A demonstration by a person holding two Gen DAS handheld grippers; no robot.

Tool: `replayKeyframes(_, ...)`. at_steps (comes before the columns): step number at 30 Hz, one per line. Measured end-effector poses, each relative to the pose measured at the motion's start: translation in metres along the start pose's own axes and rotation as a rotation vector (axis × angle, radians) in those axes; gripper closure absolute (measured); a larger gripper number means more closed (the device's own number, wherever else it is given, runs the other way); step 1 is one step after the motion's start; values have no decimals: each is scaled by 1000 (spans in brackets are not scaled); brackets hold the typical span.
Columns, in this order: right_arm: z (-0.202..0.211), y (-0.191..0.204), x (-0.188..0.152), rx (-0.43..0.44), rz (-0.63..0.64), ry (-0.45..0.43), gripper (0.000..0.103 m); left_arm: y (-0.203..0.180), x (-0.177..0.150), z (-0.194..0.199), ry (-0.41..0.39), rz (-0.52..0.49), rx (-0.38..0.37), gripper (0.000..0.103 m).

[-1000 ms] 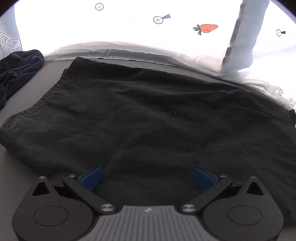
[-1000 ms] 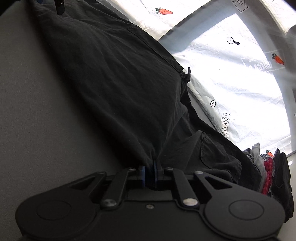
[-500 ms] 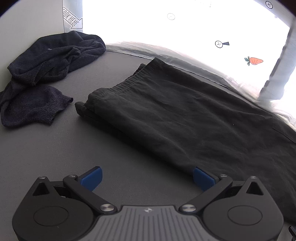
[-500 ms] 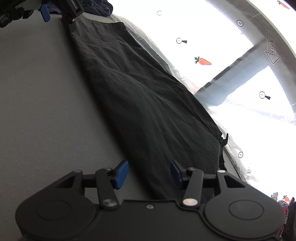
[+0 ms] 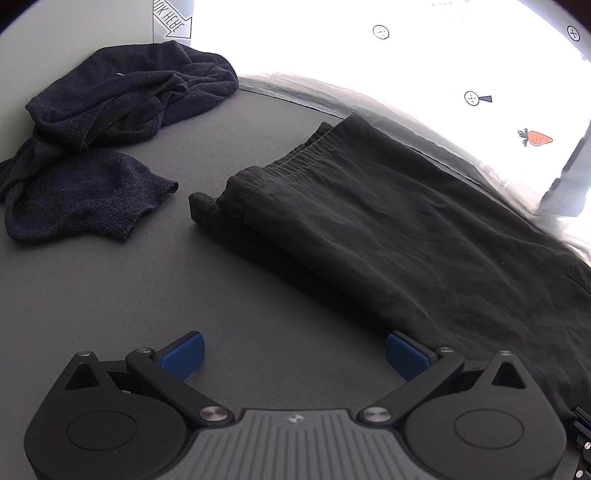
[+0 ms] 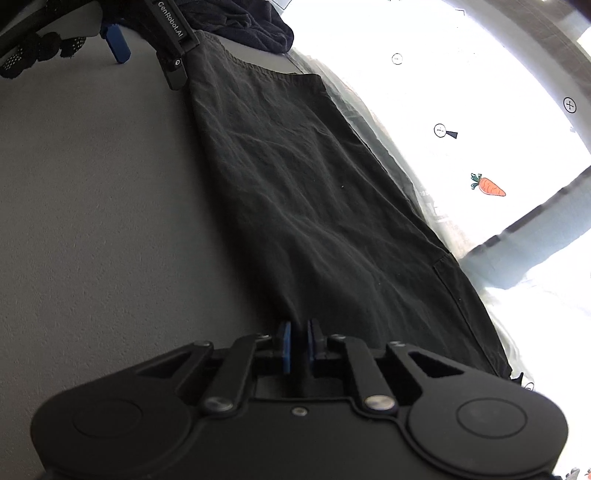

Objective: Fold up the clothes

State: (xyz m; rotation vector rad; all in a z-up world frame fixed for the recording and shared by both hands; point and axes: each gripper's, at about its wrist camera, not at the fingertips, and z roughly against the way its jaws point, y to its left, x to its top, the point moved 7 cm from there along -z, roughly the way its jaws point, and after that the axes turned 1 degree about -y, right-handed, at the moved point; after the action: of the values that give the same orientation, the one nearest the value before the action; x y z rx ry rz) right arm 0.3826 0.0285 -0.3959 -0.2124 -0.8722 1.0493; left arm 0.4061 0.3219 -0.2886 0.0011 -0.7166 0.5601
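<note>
the right claw is clamped on the black trousers' near edge to lift it, left claw spread apart beside them.

Staged data-collection setup: grey table, white backdrop sheet printed with carrots and target marks.

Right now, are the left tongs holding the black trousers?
No, the left tongs stand wide open over the grey table, with the black trousers only beside the right-hand pad.
</note>
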Motion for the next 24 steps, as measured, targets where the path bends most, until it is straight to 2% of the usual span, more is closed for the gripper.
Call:
replayKeyframes(6, 6, -43, 20, -4, -174, -54, 101, -18, 0, 7, -10, -28, -76, 2)
replayKeyframes(11, -3, -70, 26, -26, -300, -66, 101, -43, 9, 9, -11, -38, -206, 18)
replayKeyframes(12, -4, -73, 26, -27, -317, -66, 100, -49, 9, 9, -11, -39, -234, 25)
replayKeyframes(13, -6, -75, 26, -29, -334, -67, 100, -55, 9, 8, -12, -41, -252, 32)
replayKeyframes(16, -6, -78, 25, -17, -384, -71, 100, -71, 13, 1, -14, -46, -282, 40)
replayKeyframes(20, -3, -72, 23, -12, -379, -69, 100, -82, 25, -14, -48, -82, -232, 40)
replayKeyframes(24, 0, -70, 22, -9, -387, -70, 100, -65, 35, -33, -36, -80, -56, 38)
